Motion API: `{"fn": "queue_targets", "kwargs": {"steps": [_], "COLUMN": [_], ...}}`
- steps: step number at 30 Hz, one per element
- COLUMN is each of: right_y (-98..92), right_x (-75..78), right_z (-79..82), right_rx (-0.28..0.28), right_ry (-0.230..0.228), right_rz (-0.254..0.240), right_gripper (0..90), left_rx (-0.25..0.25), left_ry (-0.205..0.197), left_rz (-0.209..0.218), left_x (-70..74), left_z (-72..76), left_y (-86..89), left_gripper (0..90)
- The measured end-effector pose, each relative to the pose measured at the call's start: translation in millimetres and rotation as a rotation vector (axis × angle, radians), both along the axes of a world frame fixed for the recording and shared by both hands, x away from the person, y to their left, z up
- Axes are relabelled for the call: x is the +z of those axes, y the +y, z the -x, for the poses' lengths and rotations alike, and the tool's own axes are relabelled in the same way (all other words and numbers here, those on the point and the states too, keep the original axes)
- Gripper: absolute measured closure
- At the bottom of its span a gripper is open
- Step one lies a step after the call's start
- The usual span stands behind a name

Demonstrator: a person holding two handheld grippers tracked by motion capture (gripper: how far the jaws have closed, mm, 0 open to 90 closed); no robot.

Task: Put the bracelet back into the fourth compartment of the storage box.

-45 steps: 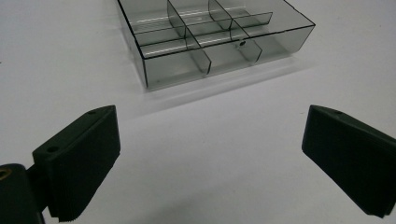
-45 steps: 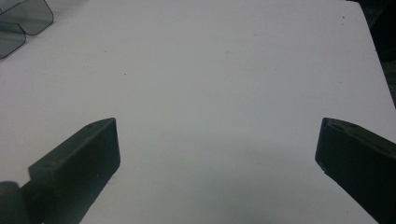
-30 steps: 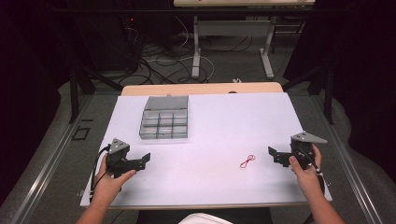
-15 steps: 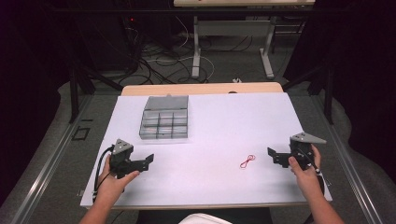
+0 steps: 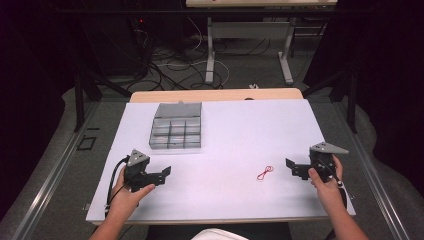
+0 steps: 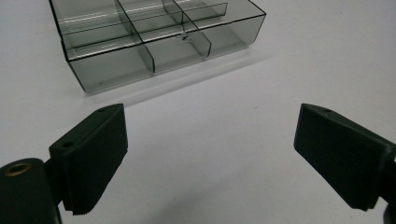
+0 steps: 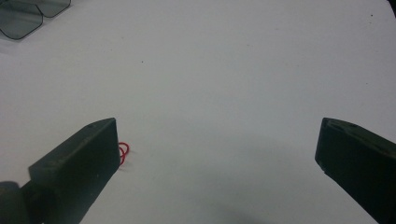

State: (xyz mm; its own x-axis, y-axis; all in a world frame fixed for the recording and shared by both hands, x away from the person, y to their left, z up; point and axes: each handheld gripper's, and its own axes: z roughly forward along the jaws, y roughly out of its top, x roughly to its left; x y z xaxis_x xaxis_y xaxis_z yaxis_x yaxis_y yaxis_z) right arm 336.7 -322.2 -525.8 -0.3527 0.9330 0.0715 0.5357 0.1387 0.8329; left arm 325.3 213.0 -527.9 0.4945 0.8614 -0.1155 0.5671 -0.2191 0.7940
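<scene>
Where dark floor with cables (image 5: pixel 170 65) surrounds white table (image 5: pixel 240 135): both hand-held grippers released, empty; compartment box (image 6: pixel 154 37) dividers clear from left gripper view, red band (image 7: pixel 123 152) beside right jaw.

1. A white table (image 5: pixel 235 130) with a bare wooden strip along its far edge.
2. Tangled black and white cables (image 5: pixel 172 57) on the grey floor beyond it.
3. A white-legged desk frame (image 5: pixel 247 35) farther back.

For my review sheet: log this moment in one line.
left gripper: open, empty | right gripper: open, empty | red rubber band: on table | compartment box: untouched
</scene>
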Motion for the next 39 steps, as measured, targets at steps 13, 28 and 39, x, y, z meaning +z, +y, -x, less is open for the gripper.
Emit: {"fn": "queue_targets", "kwargs": {"steps": [13, 28, 39], "right_y": [1.4, 2.8, 3.6], "right_x": [-1.0, -1.7, -1.6], "right_z": [-0.5, -0.3, 0.4], "right_rx": [0.012, 0.016, 0.018], "right_ry": [0.005, 0.006, 0.005], "right_rz": [0.006, 0.008, 0.007], "right_gripper": [0.0, 0.0, 0.0], "left_rx": [-0.067, -0.094, -0.133], "left_ry": [0.018, 0.029, 0.009], "left_rz": [-0.014, 0.038, 0.036], "left_x": [0.3, 1.4, 6.5], "left_z": [-2.0, -7.1, -15.1], "left_y": [-22.5, -43.3, -70.8], "left_gripper": [15.9, 21.9, 24.5]}}
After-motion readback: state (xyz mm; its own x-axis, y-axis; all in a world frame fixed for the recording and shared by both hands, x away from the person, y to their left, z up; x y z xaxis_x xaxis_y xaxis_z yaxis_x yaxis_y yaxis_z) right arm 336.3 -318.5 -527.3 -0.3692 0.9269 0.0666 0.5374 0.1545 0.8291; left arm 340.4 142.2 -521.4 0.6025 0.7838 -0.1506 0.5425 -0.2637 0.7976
